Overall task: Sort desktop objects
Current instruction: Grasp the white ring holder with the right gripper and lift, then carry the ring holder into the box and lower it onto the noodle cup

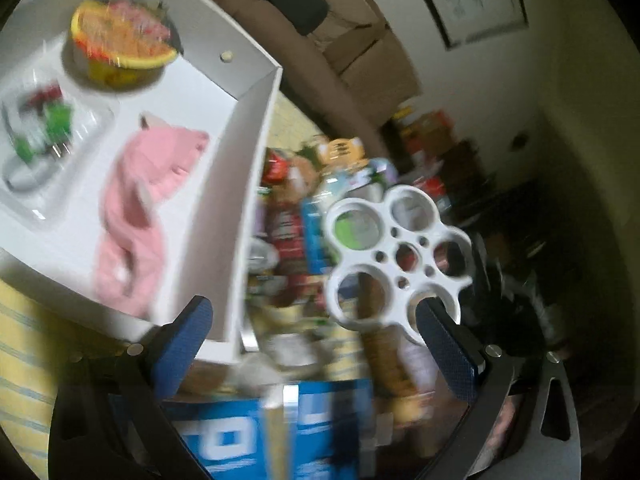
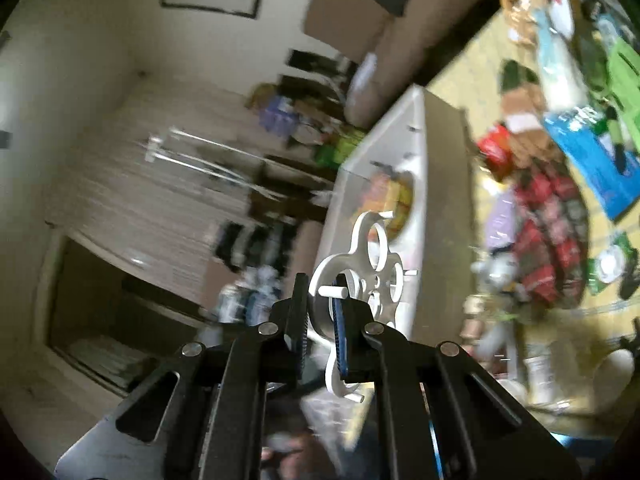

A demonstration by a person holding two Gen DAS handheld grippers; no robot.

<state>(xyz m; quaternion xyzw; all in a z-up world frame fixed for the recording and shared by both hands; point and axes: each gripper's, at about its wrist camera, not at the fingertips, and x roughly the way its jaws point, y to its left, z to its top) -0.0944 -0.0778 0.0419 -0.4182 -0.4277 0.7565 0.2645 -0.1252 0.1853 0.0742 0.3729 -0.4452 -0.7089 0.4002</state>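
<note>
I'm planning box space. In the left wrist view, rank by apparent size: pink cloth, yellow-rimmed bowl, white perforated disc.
1. Pink cloth
2. White perforated disc, though it looks nearer the camera
3. Yellow-rimmed bowl, not far behind

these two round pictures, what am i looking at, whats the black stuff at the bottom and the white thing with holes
Each picture comes from a fisheye camera on a hand-held two-finger gripper, one in each of a person's hands; hence the round, bent look. The black parts at the bottom are the gripper's own fingers with blue pads.

In the left wrist view, the left gripper is open and holds nothing. Ahead is a white box with a pink cloth, a yellow bowl and a clear tray of small clips. Beside it lies a blurred pile of packets.

In the right wrist view, the right gripper is shut on the white disc with round holes, lifted in the air. The same disc shows in the left view.
</note>
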